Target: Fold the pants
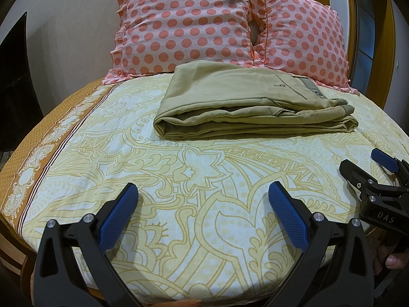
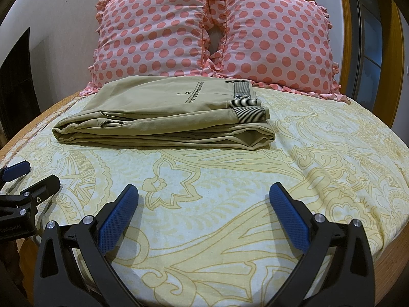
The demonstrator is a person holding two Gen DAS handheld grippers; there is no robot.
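Khaki pants [image 1: 253,102] are seen folded into a flat stack on the bed [image 1: 179,179], near its head edge, just in front of two polka-dot pillows [image 1: 184,25]. Left claw [image 1: 203,192] and right claw [image 2: 203,192] are held spread, empty, over the foot edge, well apart from the pants.

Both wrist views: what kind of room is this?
Most likely a bedroom: a bed under a yellow patterned sheet, two polka-dot pillows against the wall, and folded khaki pants lying on the sheet.
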